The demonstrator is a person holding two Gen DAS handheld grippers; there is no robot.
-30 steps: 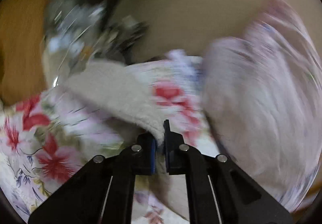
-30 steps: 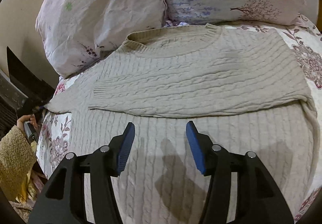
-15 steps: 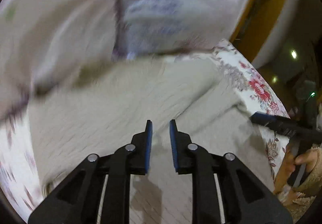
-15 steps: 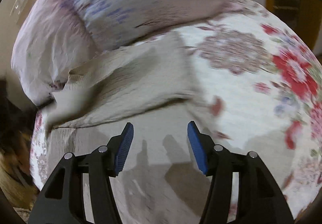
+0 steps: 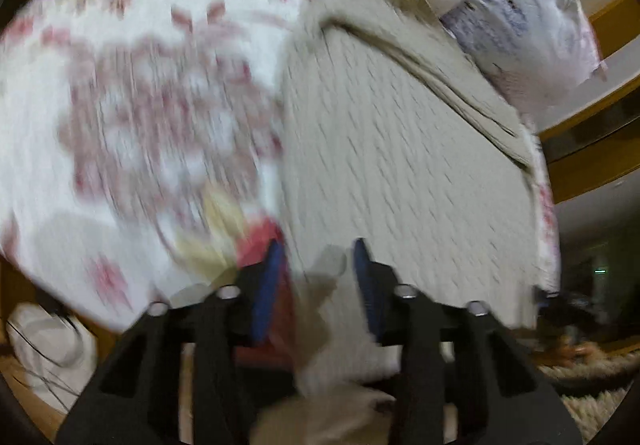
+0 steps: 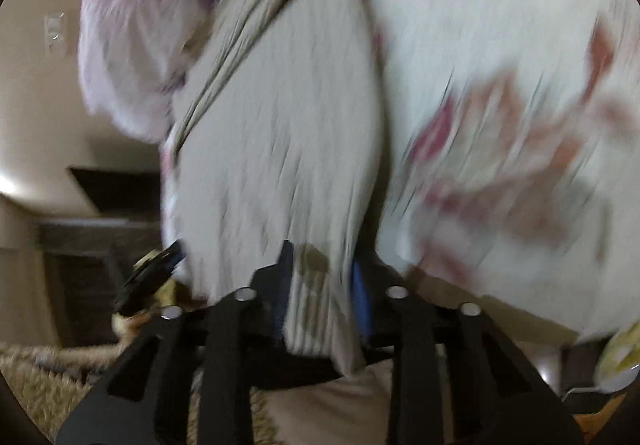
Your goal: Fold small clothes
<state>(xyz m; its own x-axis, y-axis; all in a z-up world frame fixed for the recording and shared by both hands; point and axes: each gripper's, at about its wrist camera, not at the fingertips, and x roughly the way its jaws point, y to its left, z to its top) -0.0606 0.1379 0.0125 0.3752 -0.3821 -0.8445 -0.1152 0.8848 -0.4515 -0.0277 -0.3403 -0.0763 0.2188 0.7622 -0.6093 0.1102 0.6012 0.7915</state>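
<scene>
A beige cable-knit sweater lies on the floral bedsheet, its sleeves folded across the upper part. My left gripper is open at the sweater's near left hem corner, with the fabric edge between its blue pads. In the right wrist view the sweater runs away from me. My right gripper is open with the near hem corner lying between its fingers. Both views are motion-blurred.
Two pillows lie at the far end of the bed, also in the right wrist view. The bed's edge is just under both grippers. A wooden frame stands beyond the bed. A shaggy rug covers the floor.
Both grippers have swung down to the sweater's near hem, one at each corner. The left has let go of the sleeve it held one second ago and has opened wider.
</scene>
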